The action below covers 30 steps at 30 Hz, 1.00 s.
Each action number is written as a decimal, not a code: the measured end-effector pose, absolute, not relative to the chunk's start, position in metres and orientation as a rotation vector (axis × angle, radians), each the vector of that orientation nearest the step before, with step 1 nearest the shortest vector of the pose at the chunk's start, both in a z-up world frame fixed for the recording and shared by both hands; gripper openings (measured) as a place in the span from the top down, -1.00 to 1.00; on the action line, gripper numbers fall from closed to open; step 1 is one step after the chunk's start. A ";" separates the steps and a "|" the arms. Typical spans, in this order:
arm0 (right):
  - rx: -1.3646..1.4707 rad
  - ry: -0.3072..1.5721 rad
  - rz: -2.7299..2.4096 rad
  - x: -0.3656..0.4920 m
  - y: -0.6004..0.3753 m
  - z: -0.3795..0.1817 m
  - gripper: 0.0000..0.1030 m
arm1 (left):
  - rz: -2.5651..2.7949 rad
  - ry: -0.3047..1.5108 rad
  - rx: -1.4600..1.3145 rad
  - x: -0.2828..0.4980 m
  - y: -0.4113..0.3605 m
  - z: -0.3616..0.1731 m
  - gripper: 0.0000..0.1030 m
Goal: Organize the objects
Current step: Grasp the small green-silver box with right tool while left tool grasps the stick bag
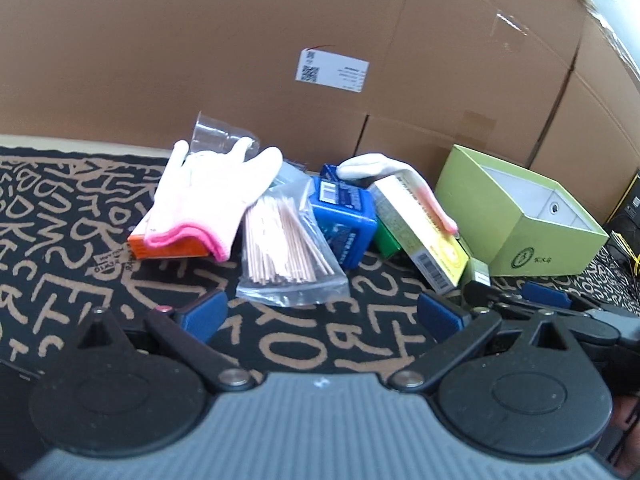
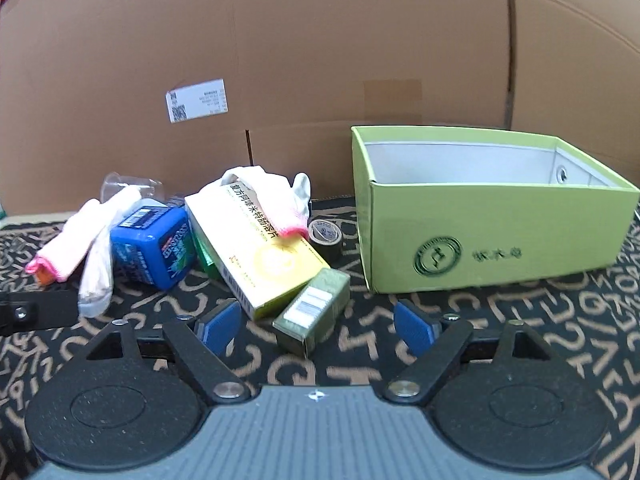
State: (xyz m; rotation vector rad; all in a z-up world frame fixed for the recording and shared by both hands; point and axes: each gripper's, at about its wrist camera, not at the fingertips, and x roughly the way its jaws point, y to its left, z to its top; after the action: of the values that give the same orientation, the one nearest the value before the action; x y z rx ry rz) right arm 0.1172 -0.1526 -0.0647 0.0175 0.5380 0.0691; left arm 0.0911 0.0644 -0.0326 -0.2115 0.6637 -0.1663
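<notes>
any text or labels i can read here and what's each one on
Yellow box: "复方阿嗪米特肠溶片", as best it reads.
Blue tub: barcode, lettering blurred.
Green box: round logo, characters blurred.
White shipping label: QR codes, print too small.
Small olive box: label unreadable.

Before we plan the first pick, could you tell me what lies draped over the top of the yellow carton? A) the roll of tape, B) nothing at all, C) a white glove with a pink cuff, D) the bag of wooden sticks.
C: a white glove with a pink cuff lies across the upper end of the yellow carton, its cuff hanging over the carton's side.
</notes>
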 end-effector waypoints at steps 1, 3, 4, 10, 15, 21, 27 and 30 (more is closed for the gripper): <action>0.012 0.551 0.066 0.122 -0.151 -0.066 -0.61 | -0.162 0.664 -0.212 0.096 0.065 -0.033 -1.00; 0.005 0.573 0.059 0.130 -0.148 -0.071 -0.44 | -0.151 0.671 -0.208 0.107 0.065 -0.033 -1.00; 0.011 0.589 0.062 0.132 -0.148 -0.074 -0.22 | -0.147 0.677 -0.212 0.114 0.066 -0.034 -1.00; 0.043 0.594 0.103 0.114 -0.156 -0.074 0.46 | -0.123 0.733 -0.217 0.149 0.063 -0.049 -0.92; 0.019 0.578 0.136 0.086 -0.161 -0.071 0.49 | -0.096 0.755 -0.182 0.163 0.061 -0.055 -0.11; -0.010 0.593 0.169 0.050 -0.173 -0.070 0.49 | -0.180 0.797 -0.156 0.137 0.064 -0.050 0.39; 0.027 0.609 0.170 0.031 -0.188 -0.069 0.48 | -0.321 0.814 -0.108 0.079 0.054 -0.050 0.29; 0.017 0.600 0.161 0.035 -0.186 -0.068 0.43 | -0.324 0.790 -0.074 0.077 0.045 -0.045 0.13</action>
State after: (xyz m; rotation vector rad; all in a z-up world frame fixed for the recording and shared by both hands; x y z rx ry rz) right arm 0.0347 -0.1860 -0.0681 0.0168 0.5995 0.1615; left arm 0.0769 0.0449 -0.0455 -0.0741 0.7902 -0.3236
